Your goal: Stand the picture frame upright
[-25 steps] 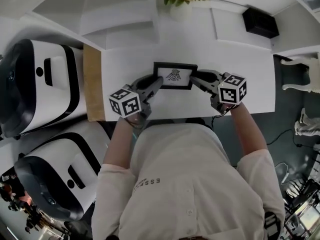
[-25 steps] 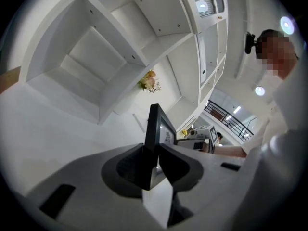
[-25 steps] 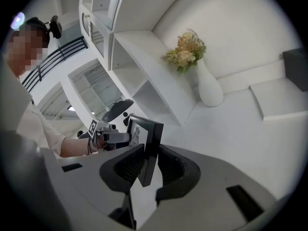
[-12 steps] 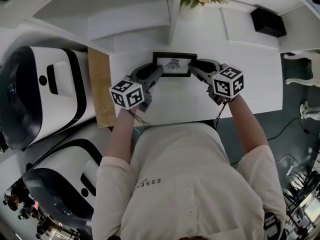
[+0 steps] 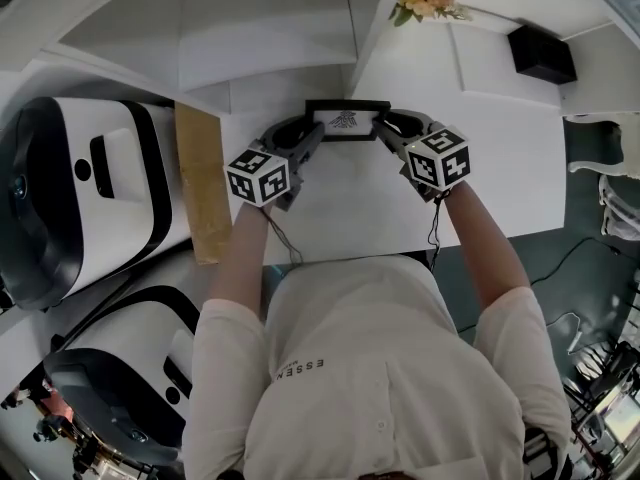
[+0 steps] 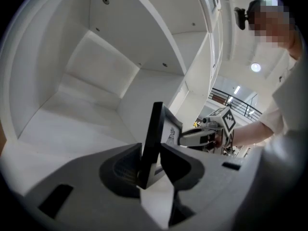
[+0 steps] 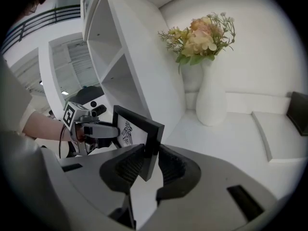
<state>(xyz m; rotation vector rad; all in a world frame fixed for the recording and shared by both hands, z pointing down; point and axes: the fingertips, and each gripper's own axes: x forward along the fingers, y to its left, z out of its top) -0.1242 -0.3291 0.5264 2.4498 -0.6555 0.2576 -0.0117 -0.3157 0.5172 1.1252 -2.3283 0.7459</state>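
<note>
Picture frame: black, small print inside. Location: far side of bench, just before white shelf unit.
Attitude: near upright, face toward us, long axis left–right. Whether lower edge rests on bench, we cannot tell.
Left claw: clenched on frame's left short end.
Right claw: clenched on right short end.
Frame spans gap between both claws, equally near each.
We judge next move: settle frame on its foot, then let go.
Vase of flowers: well apart, to right.

the white shirt bears "essen"; the smaller line beneath is too small to read
</note>
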